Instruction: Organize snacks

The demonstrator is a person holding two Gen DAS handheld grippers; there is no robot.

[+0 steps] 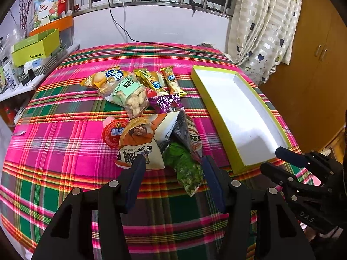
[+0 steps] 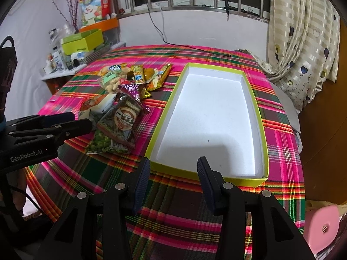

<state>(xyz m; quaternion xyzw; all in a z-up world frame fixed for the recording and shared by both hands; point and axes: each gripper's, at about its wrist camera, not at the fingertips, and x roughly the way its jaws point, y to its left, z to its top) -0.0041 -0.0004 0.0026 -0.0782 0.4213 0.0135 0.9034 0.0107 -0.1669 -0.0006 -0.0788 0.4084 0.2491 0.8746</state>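
**Both tongs apart above the plaid counter**

Left tongs (image 1: 173, 162) stand apart with nothing between the pads, poised just above the near end of the snack heap (image 1: 149, 112). Right tongs (image 2: 173, 166) also stand apart and empty, their tips at the near short rim of the tray (image 2: 263, 143).

Snacks lie in a loose, overlapping pile on the pink, green and orange plaid counter (image 1: 54, 134). Nearest the left tongs are a green pea packet (image 1: 186, 169) between the two fingers and an orange-and-white pouch (image 1: 138, 143) touching the left finger's tip. A dark triangular packet (image 1: 190, 134) leans over the peas. Farther ahead lie a small round red-lidded cup (image 1: 113, 133), a purple sachet (image 1: 168, 101), a clear peanut bag (image 1: 132, 97) and two yellow stick wrappers (image 1: 172, 79).

Beyond the right tongs the tray is a shallow rectangular box lid, lime-green outside and white inside, with nothing in it. The heap lies to the left of the right tongs, just beside the tray's long edge.
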